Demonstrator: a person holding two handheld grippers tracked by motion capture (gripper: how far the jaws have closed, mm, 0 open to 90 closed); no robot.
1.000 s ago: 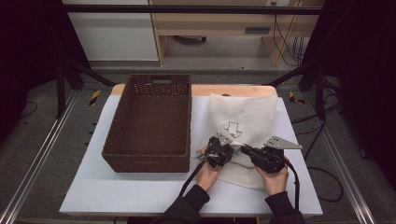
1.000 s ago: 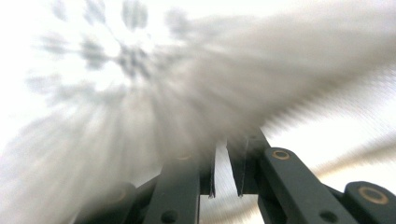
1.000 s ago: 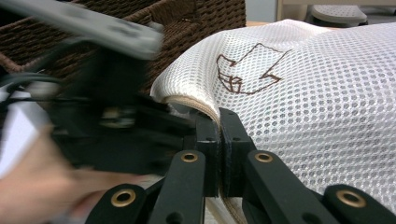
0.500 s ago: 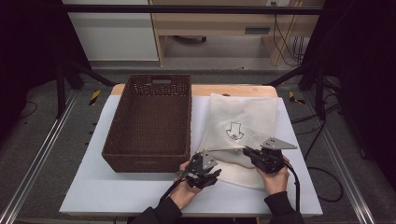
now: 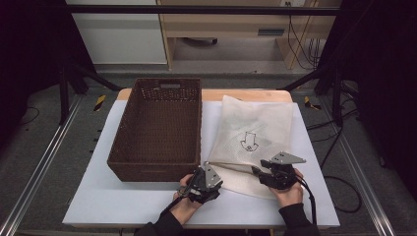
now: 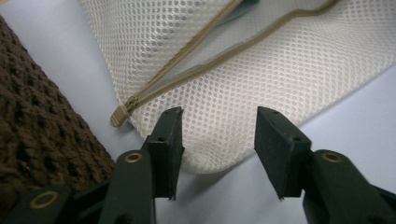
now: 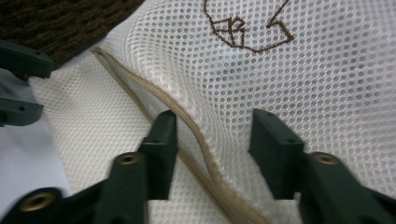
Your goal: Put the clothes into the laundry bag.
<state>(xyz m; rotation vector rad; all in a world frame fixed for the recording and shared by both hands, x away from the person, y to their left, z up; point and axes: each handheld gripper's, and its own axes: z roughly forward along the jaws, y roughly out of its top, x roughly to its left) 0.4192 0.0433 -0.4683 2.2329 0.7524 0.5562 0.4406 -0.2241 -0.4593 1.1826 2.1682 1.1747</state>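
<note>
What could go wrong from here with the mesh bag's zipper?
The left gripper has just been opening, and the zipper pull lies outside its fingers, so a re-grip may catch only mesh. The right gripper, also just opened, has the zipper band loose between its fingers, so the mesh bag may slide or bunch.

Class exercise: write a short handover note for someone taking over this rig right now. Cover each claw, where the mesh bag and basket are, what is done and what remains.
Left claw: open, jaws just opened, over the mesh bag's near corner beside the zipper pull.
Right claw: open, just released, jaws astride the zipper.
Bag lies flat on the table, right of the basket.
Done: the zipper is drawn open.
Left, probably: regrip the bag and move it to the basket.
</note>
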